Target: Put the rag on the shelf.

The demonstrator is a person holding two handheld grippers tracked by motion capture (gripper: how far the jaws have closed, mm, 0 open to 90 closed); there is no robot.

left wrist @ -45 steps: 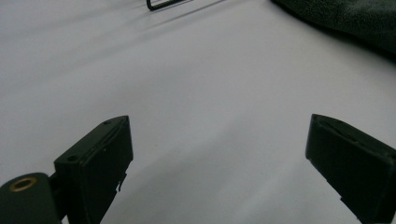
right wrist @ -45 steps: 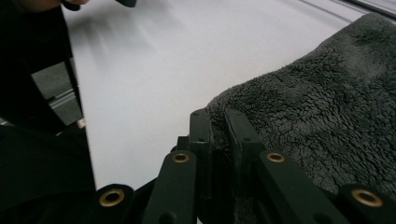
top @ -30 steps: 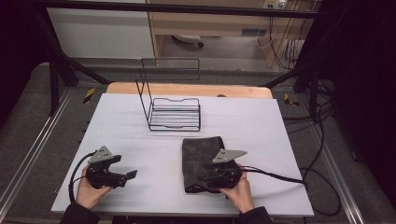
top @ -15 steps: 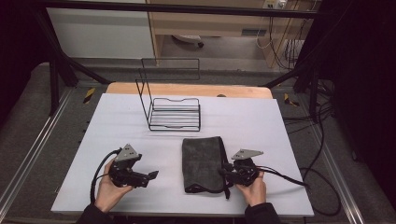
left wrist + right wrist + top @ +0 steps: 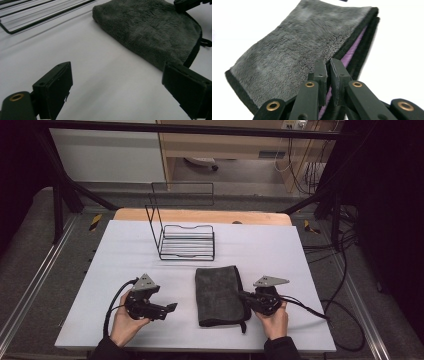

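Note:
A folded dark grey towel (image 5: pixel 220 295) lies flat on the white table (image 5: pixel 265 245), near its front edge. My right gripper (image 5: pixel 243 296) is at the towel's right edge. In the right gripper view its jaws have just been closing and now pinch the bound edge of the towel's top layer (image 5: pixel 294 57); a purple inner face shows beside them, and my right gripper (image 5: pixel 328 67) is shut on that edge. My left gripper (image 5: pixel 169 310) rests left of the towel, apart from it. Its jaws stand wide open (image 5: pixel 117 85), with nothing between them and the towel (image 5: pixel 150 30) ahead.
A black wire rack (image 5: pixel 186 242) with a tall back frame stands behind the towel, mid-table; it also shows as the rack (image 5: pixel 37 15) in the left gripper view. Cables (image 5: pixel 345 320) trail off the table's right side. Bare white tabletop lies on both sides.
Both hands have moved to the right: the left one closer to the towel, the right one from over the towel to its right edge. The right jaws have closed on that edge.

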